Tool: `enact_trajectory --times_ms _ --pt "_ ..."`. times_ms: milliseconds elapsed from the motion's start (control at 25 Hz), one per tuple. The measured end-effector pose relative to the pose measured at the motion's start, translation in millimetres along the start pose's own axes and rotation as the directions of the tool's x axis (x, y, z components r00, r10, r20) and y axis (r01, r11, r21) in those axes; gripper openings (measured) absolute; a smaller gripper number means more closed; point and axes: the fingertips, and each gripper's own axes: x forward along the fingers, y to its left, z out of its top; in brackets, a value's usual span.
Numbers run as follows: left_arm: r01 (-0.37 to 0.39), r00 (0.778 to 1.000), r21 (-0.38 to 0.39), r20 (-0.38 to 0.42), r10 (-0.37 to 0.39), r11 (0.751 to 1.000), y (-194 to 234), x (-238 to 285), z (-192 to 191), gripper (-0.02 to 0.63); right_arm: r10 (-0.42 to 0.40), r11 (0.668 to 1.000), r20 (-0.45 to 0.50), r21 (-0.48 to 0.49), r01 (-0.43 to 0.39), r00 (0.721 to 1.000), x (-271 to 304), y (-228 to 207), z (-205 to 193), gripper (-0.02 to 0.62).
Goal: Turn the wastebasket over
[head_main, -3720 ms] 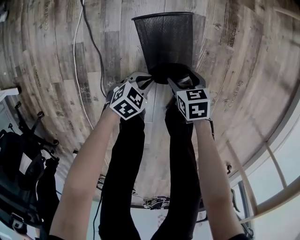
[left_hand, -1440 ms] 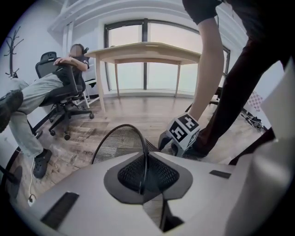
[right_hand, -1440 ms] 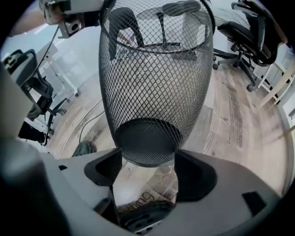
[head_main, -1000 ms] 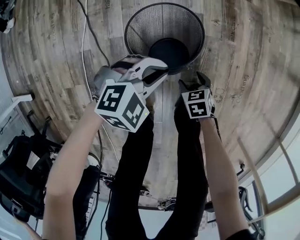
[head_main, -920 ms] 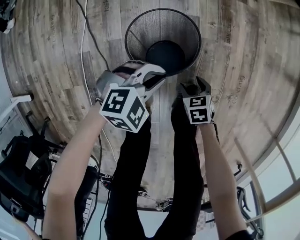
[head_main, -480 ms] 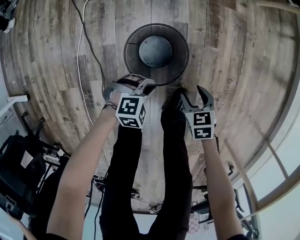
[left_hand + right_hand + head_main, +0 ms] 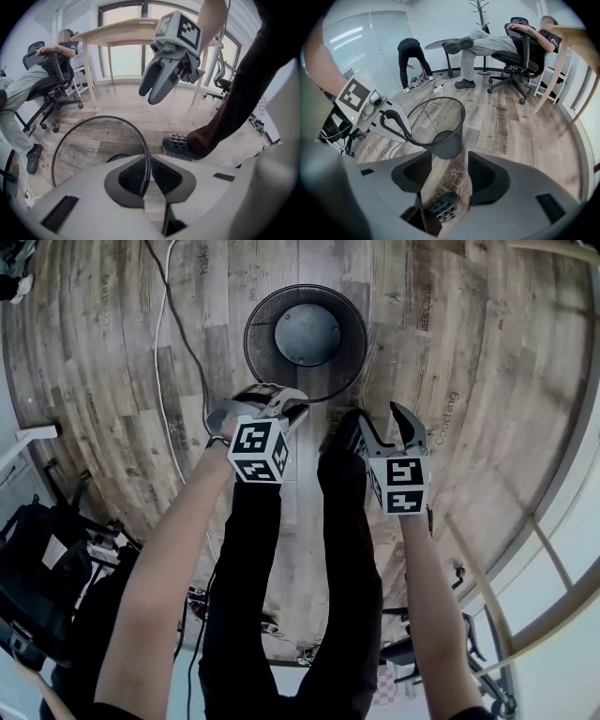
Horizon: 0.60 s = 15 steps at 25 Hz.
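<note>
The black mesh wastebasket point(image 7: 305, 338) stands upright on the wooden floor with its mouth up. My left gripper point(image 7: 292, 407) is shut on the near rim, and the thin rim wire point(image 7: 148, 159) runs between its pads point(image 7: 129, 176). My right gripper point(image 7: 377, 418) hangs to the right of the basket and clear of it. Its jaws are closing with nothing between them. In the right gripper view the wastebasket point(image 7: 440, 126) stands ahead, with the left gripper point(image 7: 391, 123) on its rim. The right gripper point(image 7: 157, 91) shows high in the left gripper view.
Cables point(image 7: 159, 343) run over the floor left of the basket. My legs and a shoe point(image 7: 180, 145) stand just behind it. A person sits in an office chair point(image 7: 513, 47), another person point(image 7: 410, 56) bends over, and a wooden table point(image 7: 122, 30) stands by the windows.
The basket has swung from tilted to upright on the floor, with the left gripper coming down on its rim. The right gripper has drawn away from the basket and risen, its jaws narrowing.
</note>
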Motion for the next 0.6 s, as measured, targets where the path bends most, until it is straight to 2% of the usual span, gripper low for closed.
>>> enact_trajectory --times_ms 120,320,480,600 --pt "-0.014 1.000 -0.031 0.026 0.015 0.999 7 -30 16 0.046 0.017 1.000 0.014 -0.006 -0.017 1.000 -24 6 20 0.255" --pt "-0.112 0.990 -0.107 0.076 0.120 0.988 33 -113 56 0.044 0.035 0.998 0.068 -0.045 -0.032 0.997 -80 14 86 0.247" --pt "-0.204 0.968 -0.161 0.117 0.224 0.966 53 -194 98 0.044 0.032 0.996 0.133 -0.088 -0.020 0.991 -139 19 148 0.241" --pt "-0.271 0.941 -0.220 0.146 0.307 0.937 68 -258 128 0.044 0.036 0.993 0.170 -0.117 -0.016 0.985 -186 28 189 0.239"
